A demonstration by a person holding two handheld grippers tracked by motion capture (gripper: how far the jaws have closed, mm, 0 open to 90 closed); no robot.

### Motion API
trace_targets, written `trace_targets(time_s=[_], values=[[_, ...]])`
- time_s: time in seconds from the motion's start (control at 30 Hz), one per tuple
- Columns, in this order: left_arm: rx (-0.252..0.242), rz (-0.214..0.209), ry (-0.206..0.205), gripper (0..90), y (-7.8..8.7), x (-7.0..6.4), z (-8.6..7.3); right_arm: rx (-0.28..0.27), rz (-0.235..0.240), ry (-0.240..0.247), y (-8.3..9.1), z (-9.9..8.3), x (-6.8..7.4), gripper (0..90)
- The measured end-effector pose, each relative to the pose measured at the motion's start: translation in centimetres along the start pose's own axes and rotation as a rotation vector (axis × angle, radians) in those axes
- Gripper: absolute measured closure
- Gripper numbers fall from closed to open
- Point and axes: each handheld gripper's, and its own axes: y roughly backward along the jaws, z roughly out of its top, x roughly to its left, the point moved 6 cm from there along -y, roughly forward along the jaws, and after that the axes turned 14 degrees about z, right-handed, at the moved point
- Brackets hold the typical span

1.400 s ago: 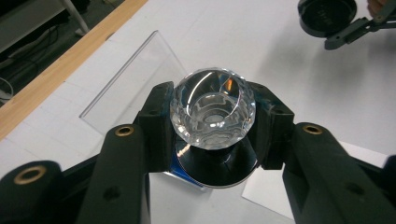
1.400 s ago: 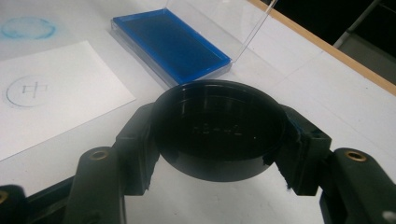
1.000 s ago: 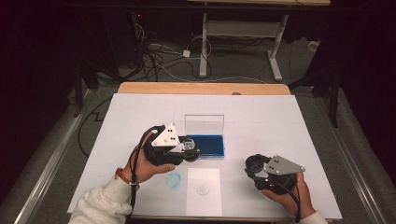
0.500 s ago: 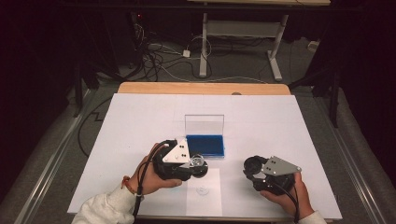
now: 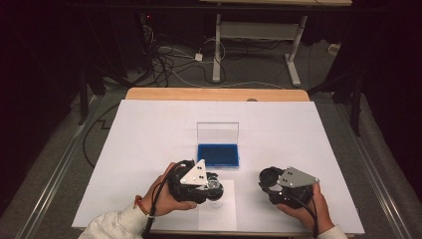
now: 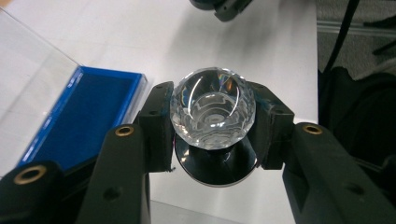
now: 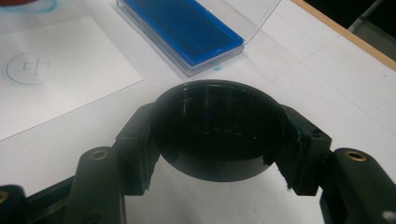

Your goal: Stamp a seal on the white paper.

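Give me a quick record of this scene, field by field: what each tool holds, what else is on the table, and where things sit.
left tool: shut on the crystal-topped stamp, over the paper sheet
right tool: shut on the round black cap, open side toward the camera
blue ink pad: in a clear case, lid standing open, mid-table
paper mark: a circled stamp print on the sheet
surface: white table cover

On the white paper sheet (image 7: 60, 79) at the near table edge I read one sign: a hand-drawn blue circle (image 7: 29, 68) enclosing what looks like the character "中". Raised lettering inside the black cap (image 7: 219, 126) is too faint for me to read.
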Motion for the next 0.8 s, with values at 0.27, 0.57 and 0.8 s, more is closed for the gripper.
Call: trace_targets(time_s=[0.27, 0.57, 0.8], values=[[0.036, -0.012, -0.028, 54.8, -1.2, -1.0, -0.8, 0.012, 0.007, 0.000, -0.1, -0.2, 0.0, 38.9], [0.073, -0.016, -0.050, 54.7, -2.5, -1.4, -1.6, 0.018, 0.009, 0.001, -0.2, -0.3, 0.0, 38.9], [0.078, -0.018, -0.048, 54.7, -2.9, -1.4, -1.7, 0.019, 0.009, 0.000, -0.3, -0.3, 0.0, 38.9]])
